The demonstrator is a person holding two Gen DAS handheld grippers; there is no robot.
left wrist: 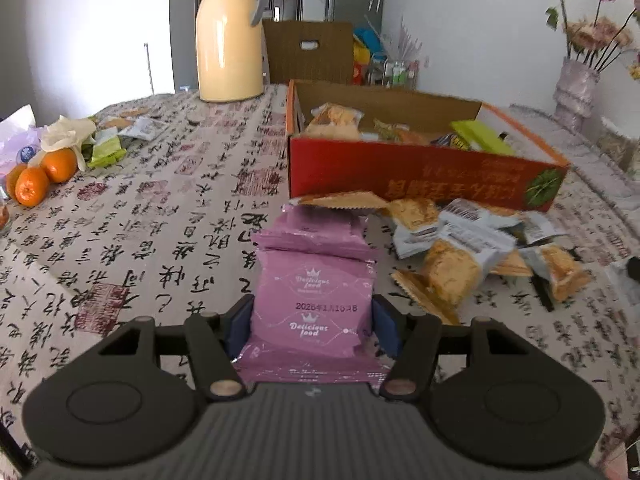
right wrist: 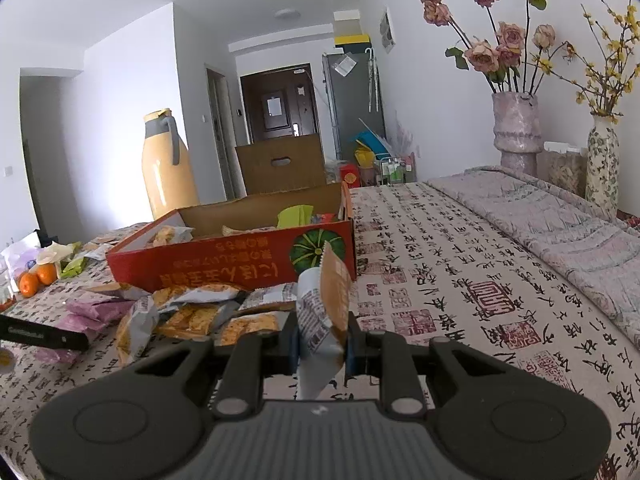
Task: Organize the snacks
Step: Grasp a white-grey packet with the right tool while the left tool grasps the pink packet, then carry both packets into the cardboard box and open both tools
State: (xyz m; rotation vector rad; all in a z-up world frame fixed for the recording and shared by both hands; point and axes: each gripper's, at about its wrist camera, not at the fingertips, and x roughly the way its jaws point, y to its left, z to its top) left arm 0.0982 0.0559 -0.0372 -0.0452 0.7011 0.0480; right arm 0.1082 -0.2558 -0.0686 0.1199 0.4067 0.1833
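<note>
While both grippers hold snacks above the patterned tablecloth, the stock lies as follows. Left gripper: fingers pressed against the two sides of a purple packet printed with white crowns, gripped at its lower half; more purple packets lie stacked just beyond and under it on the cloth. Right gripper: clamped tight on a grey-and-orange packet, which stands upright between the fingers, its serrated top edge reaching up in front of the box. Red cardboard box: open-topped, resting on the cloth beyond both grippers, already holding several snacks, among them a pale biscuit packet and a lime-green packet. Loose pile of grey-and-orange packets: spread on the cloth against the box's near wall, to the right of the purple stack. Cream-coloured jug with a grey handle: upright behind the box's left end. Oranges: grouped at the far left edge, beside green packets and crumpled wrappings. Two vases of dried flowers: at the far right edge. Brown carton: behind the table.
</note>
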